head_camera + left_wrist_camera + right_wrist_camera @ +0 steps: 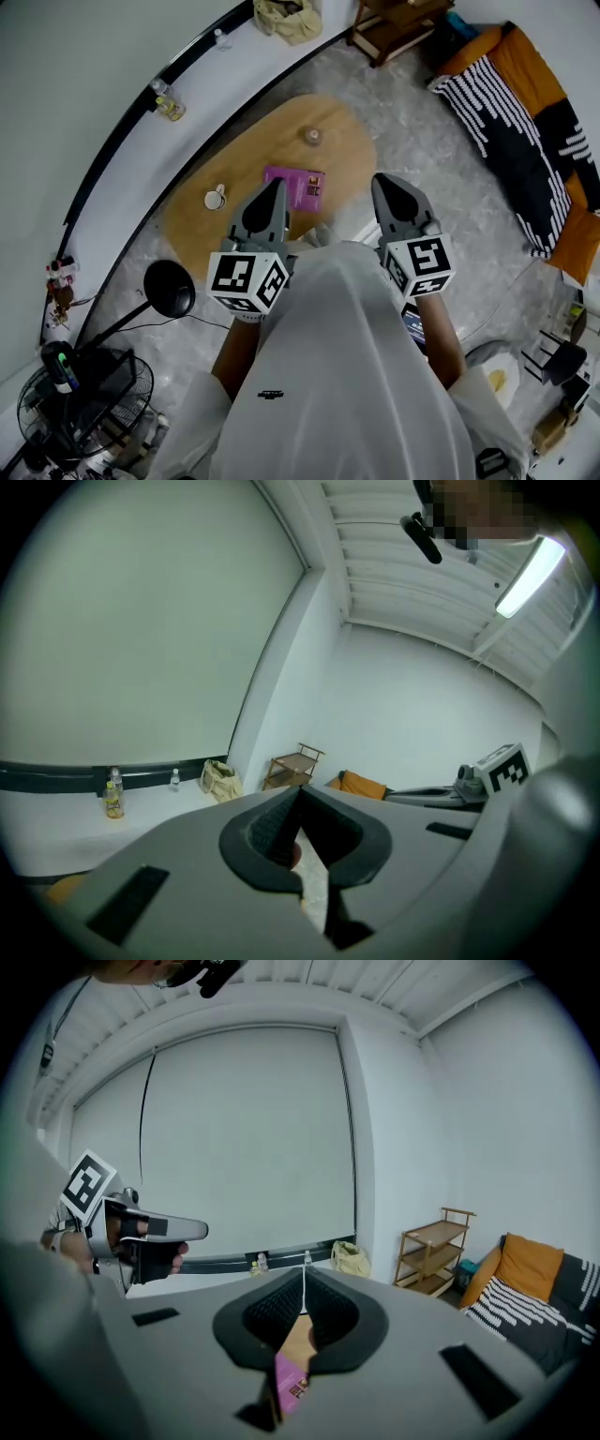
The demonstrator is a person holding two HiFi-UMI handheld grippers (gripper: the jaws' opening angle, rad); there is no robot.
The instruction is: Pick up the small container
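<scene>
Head view: wooden table point(234, 169) in the middle of the frame. The small container point(312, 136) stands on its far end, upper centre. A purple book point(295, 186) lies mid-table, with a white cup point(216, 198) to its left. The left gripper point(277, 187) and right gripper point(384, 183) hover low centre, well apart from the container.

Left gripper view: jaws clenched together, nothing between them.

Right gripper view: jaws clenched, empty. The book and table wood show through the gap, lower centre.
</scene>
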